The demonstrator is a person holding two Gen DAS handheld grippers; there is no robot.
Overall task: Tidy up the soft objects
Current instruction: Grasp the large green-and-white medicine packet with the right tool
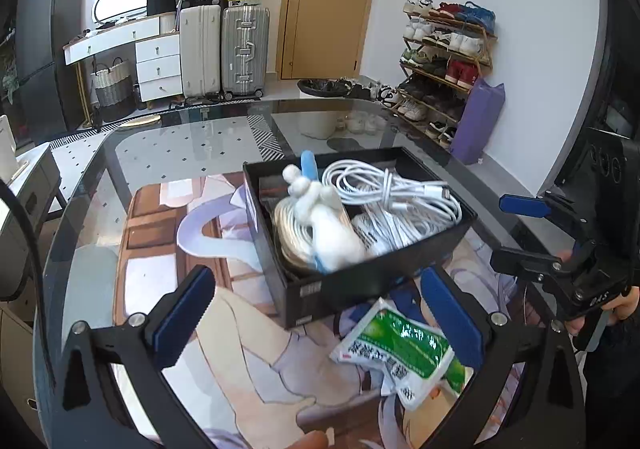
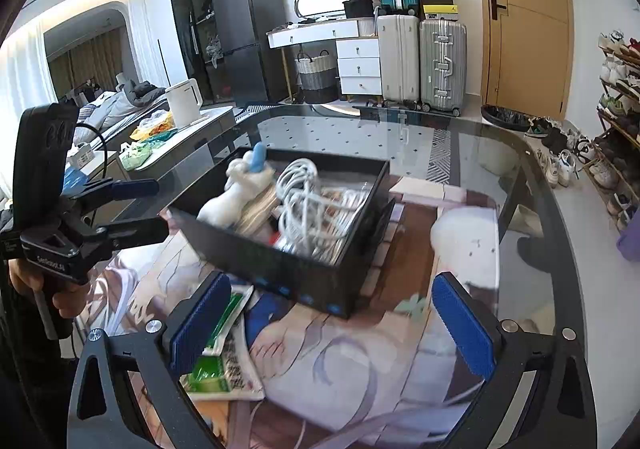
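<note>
A black box (image 1: 360, 281) stands on the glass table, also in the right wrist view (image 2: 280, 269). In it lie a white plush toy (image 1: 332, 225) (image 2: 228, 197) with a blue part and coiled white cables (image 1: 392, 193) (image 2: 304, 201). A green-and-white soft packet (image 1: 400, 345) (image 2: 224, 353) lies on the mat in front of the box. My left gripper (image 1: 320, 317) is open and empty, just short of the box, the packet beside its right finger. My right gripper (image 2: 332, 329) is open and empty, the packet by its left finger. Each gripper shows in the other's view: the right (image 1: 532, 233), the left (image 2: 132, 205).
A printed mat (image 1: 240, 329) covers the near table. Beyond the table edge stand suitcases (image 1: 224, 49), a white drawer unit (image 1: 156, 61), a shoe rack (image 1: 444, 61), a bin (image 1: 320, 89) and a purple bag (image 1: 476, 121). A side counter with a kettle (image 2: 184, 101) is to the left.
</note>
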